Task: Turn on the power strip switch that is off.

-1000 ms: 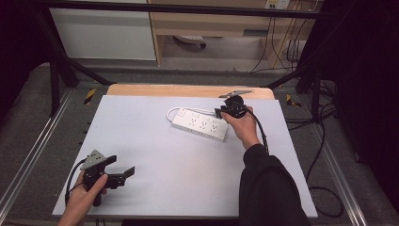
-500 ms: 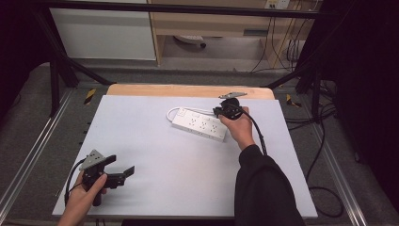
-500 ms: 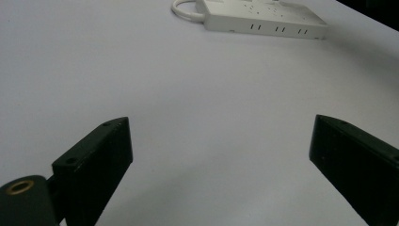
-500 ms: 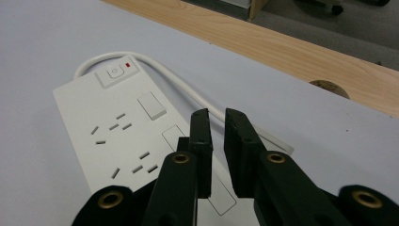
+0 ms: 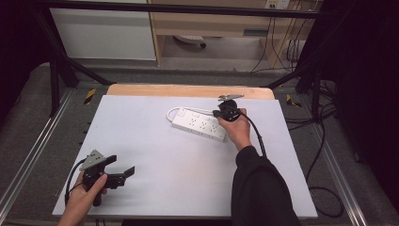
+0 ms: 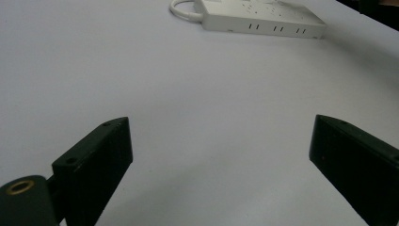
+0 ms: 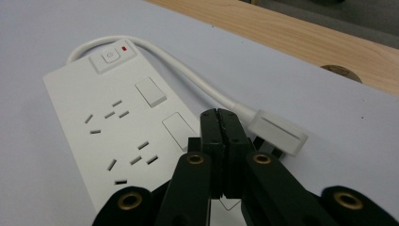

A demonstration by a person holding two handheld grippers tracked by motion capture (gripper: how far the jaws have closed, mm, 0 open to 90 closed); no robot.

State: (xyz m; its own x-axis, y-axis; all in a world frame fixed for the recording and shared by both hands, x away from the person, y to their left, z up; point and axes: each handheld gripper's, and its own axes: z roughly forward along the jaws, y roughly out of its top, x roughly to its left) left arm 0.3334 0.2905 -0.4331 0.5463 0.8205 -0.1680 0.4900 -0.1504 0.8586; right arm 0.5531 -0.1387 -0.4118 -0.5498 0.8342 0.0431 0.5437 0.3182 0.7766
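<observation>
Tabletop (image 5: 155, 188): white, flat, mostly bare; you have wide open room across the left and near half. Far edge gives onto a wooden strip (image 5: 188, 90).

Power strip (image 5: 199, 124): white, rigid plastic, lying flat toward the far right, sockets up. Judged light, smooth and likely to slide; take it across the narrow sides of the body, not by the cord.

Cord (image 7: 188, 66): short, white, stiff-looking loop from the switch end to the plug.

Plug (image 7: 277, 133): flat white, lying beside the strip; graspable across its flat faces.

Right gripper (image 7: 221, 123): jaws closed together, empty, poised over the strip beside the plug.

Left gripper (image 6: 221, 155): jaws wide apart, empty, near your left corner, well apart from the strip.
</observation>
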